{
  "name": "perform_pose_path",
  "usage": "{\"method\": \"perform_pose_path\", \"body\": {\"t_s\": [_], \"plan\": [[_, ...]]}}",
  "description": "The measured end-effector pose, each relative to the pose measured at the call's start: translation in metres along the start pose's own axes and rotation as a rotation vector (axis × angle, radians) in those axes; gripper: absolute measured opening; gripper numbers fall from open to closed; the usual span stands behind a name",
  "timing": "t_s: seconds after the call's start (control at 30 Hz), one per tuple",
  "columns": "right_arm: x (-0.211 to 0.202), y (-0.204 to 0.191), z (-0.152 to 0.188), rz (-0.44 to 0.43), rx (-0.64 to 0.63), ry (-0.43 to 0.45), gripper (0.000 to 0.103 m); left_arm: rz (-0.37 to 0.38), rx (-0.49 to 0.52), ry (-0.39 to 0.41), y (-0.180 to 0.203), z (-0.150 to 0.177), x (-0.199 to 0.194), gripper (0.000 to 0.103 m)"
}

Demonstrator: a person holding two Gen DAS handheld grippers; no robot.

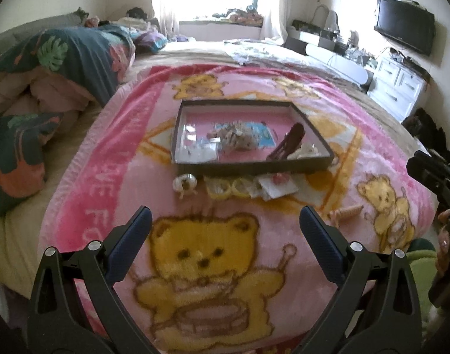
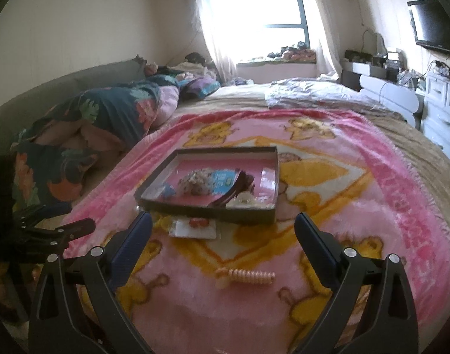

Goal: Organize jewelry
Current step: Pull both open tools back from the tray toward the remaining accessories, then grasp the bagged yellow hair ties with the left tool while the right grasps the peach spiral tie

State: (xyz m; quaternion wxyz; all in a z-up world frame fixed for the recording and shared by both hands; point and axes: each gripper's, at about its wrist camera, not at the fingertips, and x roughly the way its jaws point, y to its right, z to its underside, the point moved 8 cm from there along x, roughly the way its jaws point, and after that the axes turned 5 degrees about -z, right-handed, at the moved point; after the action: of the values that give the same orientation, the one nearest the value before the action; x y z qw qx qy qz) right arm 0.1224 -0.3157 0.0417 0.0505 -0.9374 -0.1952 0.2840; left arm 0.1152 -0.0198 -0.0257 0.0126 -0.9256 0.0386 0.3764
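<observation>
You have a pink bear blanket (image 1: pixel 284 236) spread over the bed. A floral duvet (image 1: pixel 62 59) lies bunched beside it. A television (image 1: pixel 405 25) hangs above white drawers (image 1: pixel 399 84).

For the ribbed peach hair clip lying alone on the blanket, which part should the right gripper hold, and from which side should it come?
Grip the ribbed peach hair clip across its narrow ribbed middle, coming straight down from above. It lies flat and lengthwise left to right on the blanket, directly between the open fingers of the right gripper, so turning the jaws to close front to back would probably hold best.
</observation>
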Motion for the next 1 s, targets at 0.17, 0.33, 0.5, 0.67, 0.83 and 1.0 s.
{"method": "perform_pose_path", "body": {"t_s": [0.17, 0.33, 0.5, 0.67, 0.83, 1.0], "plan": [[0.007, 0.001, 0.02, 0.002, 0.004, -0.047, 0.096, 0.008, -0.015, -0.059, -0.002, 0.021, 0.014, 0.094], [0.01, 0.004, 0.035, 0.013, 0.011, -0.078, 0.096, 0.02, -0.03, -0.102, -0.003, 0.038, 0.023, 0.094], [0.015, 0.005, 0.054, 0.008, 0.029, -0.124, 0.096, 0.029, -0.048, -0.127, -0.006, 0.049, 0.028, 0.094], [0.024, 0.005, 0.073, -0.011, 0.077, -0.175, 0.096, 0.068, -0.063, -0.161, -0.001, 0.06, 0.035, 0.094], [0.037, 0.011, 0.085, -0.023, 0.155, -0.212, 0.096, 0.098, -0.1, -0.172, 0.0, 0.06, 0.044, 0.088], [0.049, 0.018, 0.095, -0.041, 0.227, -0.252, 0.095, 0.131, -0.142, -0.186, 0.0, 0.055, 0.054, 0.078]]}}
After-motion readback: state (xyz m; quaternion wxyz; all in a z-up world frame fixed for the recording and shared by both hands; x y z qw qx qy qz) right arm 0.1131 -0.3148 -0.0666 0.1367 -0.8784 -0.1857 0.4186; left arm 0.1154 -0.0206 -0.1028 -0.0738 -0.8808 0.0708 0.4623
